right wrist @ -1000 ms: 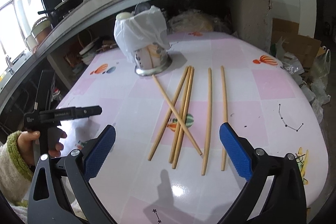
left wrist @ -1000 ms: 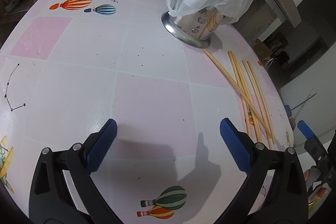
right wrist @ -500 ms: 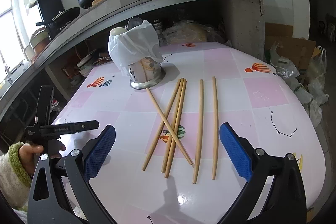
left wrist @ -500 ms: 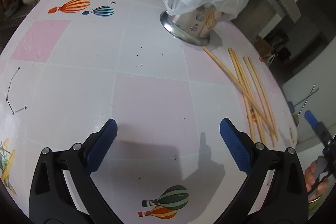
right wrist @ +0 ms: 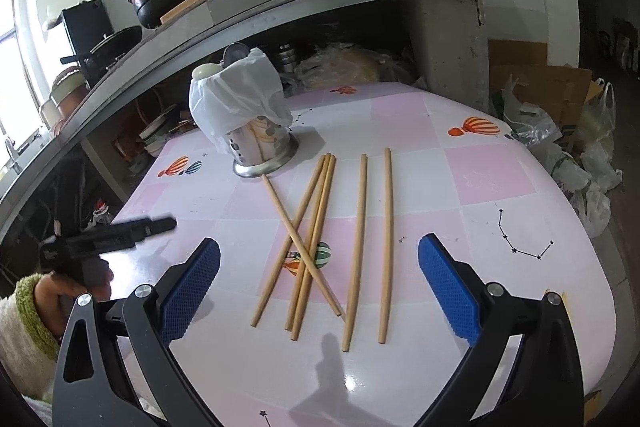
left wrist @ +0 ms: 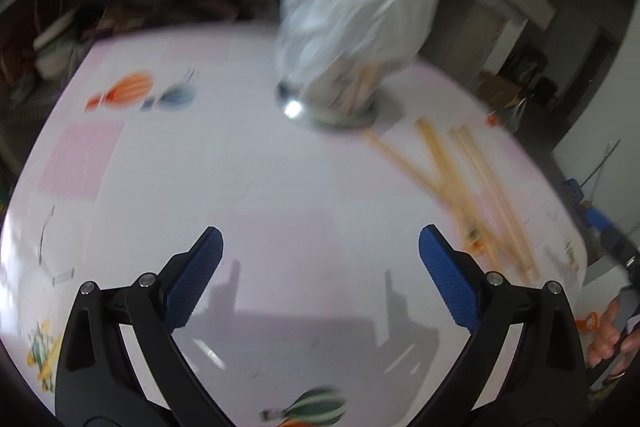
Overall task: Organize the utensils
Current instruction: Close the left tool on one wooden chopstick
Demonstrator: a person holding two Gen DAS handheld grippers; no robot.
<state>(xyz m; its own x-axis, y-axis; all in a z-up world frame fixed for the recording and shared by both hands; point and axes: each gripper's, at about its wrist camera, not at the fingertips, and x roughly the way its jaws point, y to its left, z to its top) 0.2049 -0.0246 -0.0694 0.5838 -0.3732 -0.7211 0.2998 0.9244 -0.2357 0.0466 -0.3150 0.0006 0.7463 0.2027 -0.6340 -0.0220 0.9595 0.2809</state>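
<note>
We log the right hand-held gripper (right wrist: 319,287) spread wide and empty above the surface (right wrist: 488,179); likewise the left hand-held gripper (left wrist: 320,275). Six chopsticks (right wrist: 316,239) lie loose ahead, three crossing, near the bag-draped metal holder (right wrist: 256,151).

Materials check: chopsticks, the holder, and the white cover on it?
Chopsticks: look like bamboo or light wood, matte tan, uniform round sticks; cannot tell which. Holder: metal, probably stainless steel, with a mirror-shiny flared base and punched holes in the wall. White cover: thin plastic bag, translucent and crinkled, draped over the holder's top.
</note>
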